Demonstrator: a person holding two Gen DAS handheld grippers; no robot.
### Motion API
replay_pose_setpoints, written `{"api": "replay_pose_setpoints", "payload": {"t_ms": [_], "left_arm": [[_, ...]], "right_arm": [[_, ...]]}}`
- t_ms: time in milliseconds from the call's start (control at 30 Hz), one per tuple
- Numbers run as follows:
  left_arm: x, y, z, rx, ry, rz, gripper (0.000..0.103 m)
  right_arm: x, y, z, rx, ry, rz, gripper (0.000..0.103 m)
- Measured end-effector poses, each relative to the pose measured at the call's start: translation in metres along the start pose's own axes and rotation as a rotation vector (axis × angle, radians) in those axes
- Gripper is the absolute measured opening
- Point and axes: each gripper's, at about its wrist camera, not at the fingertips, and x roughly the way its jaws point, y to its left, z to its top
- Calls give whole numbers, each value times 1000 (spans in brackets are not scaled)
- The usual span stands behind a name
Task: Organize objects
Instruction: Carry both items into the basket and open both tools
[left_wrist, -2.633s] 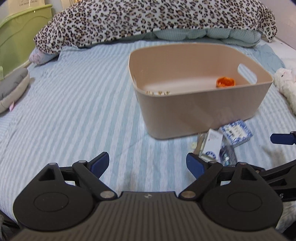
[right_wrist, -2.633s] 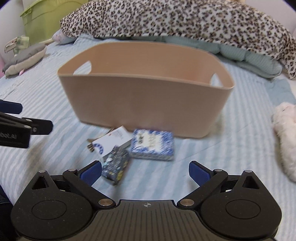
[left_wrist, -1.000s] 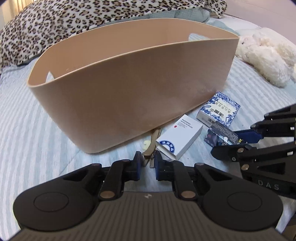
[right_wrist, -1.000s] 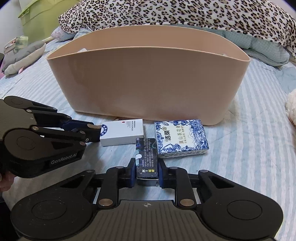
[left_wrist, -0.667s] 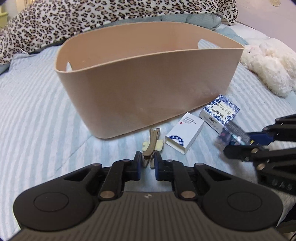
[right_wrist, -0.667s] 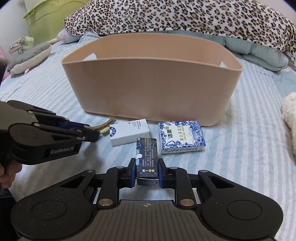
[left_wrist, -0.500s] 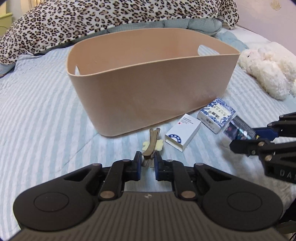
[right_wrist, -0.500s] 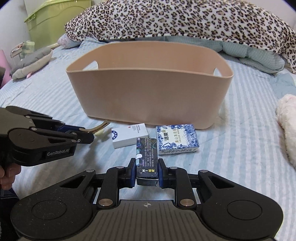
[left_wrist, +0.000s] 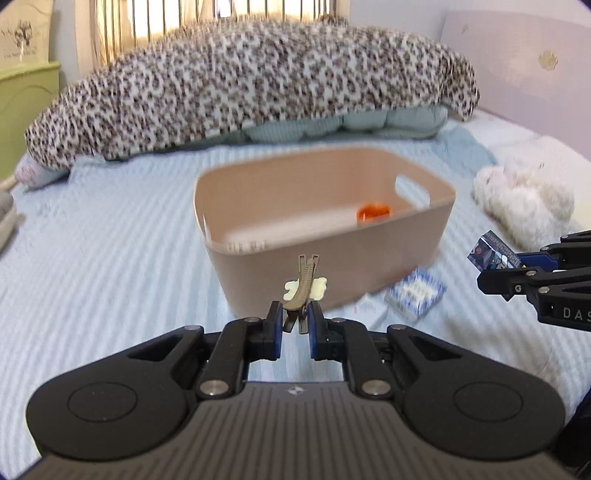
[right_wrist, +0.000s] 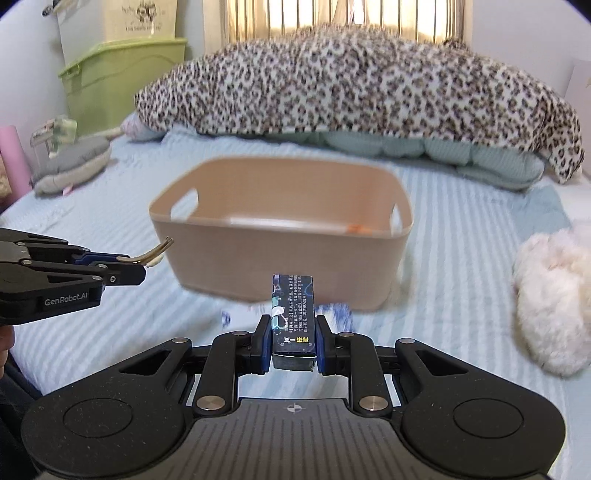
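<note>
Left gripper: clenching on the hair clip, holding it up in the air, in front of the bin's near wall.
Right gripper: gripping the dark box between both pads, carrying it clear of the bed, short of the bin.
Bin: sitting open on the striped sheet; an orange item is lying inside near its right handle.
Blue box: lying on the sheet just beside the bin's near wall, blurred.
Plush: resting to the bin's right.
</note>
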Motion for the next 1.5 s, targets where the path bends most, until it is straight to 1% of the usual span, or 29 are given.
{"api": "replay_pose_setpoints", "payload": {"t_ms": [167, 300, 400, 467, 567, 667, 767, 800, 833, 867, 900, 1000, 1100, 1233, 1267, 1300, 1333, 1367, 1400, 1433, 1467, 1500], "left_arm": [[-13, -3, 25, 10, -81, 12, 15], [-12, -7, 45, 21, -130, 25, 15], [0, -9, 59, 19, -143, 36, 15], [11, -10, 68, 15, -148, 59, 15], [33, -14, 79, 12, -139, 83, 15], [58, -15, 87, 7, -114, 103, 15], [84, -15, 90, -3, -71, 121, 15], [91, -15, 90, -3, -54, 134, 15], [100, -15, 90, -1, -31, 162, 15], [109, -15, 90, 1, -5, 188, 15], [117, -14, 89, -6, 22, 198, 15], [139, -8, 83, -30, 92, 218, 15], [156, -4, 78, -22, 148, 234, 15], [167, -1, 69, -6, 186, 233, 15], [167, 0, 68, -12, 190, 233, 15], [167, 1, 68, -21, 195, 230, 16], [165, 2, 69, -28, 195, 229, 17], [163, 2, 69, -31, 192, 227, 18], [161, 2, 70, -30, 190, 230, 32], [157, 1, 72, -32, 190, 238, 57], [152, 1, 73, -35, 187, 249, 68], [146, -1, 74, -37, 172, 252, 78]], "right_arm": [[-15, -6, 25, 2, -84, -7, 21], [-18, -12, 46, -9, -151, -30, 21], [-14, -17, 62, -12, -183, -48, 21], [-7, -21, 73, -13, -203, -60, 21], [9, -27, 87, -14, -213, -79, 21], [28, -32, 96, -12, -204, -89, 21], [50, -35, 103, -15, -188, -101, 21], [58, -36, 104, -16, -180, -103, 21], [66, -37, 106, -18, -172, -106, 21], [73, -38, 105, -19, -164, -109, 21], [81, -39, 105, -22, -153, -112, 21], [106, -40, 103, -30, -105, -117, 21], [126, -38, 96, -52, -73, -132, 21], [147, -37, 87, -74, 4, -136, 21], [148, -37, 85, -73, 16, -137, 22], [151, -38, 83, -71, 29, -138, 33], [151, -38, 81, -69, 37, -140, 34], [150, -38, 79, -66, 38, -140, 40], [148, -38, 78, -62, 37, -142, 50], [145, -38, 77, -59, 31, -144, 57], [141, -38, 77, -55, 16, -146, 68], [136, -39, 77, -53, -1, -148, 72]]}}
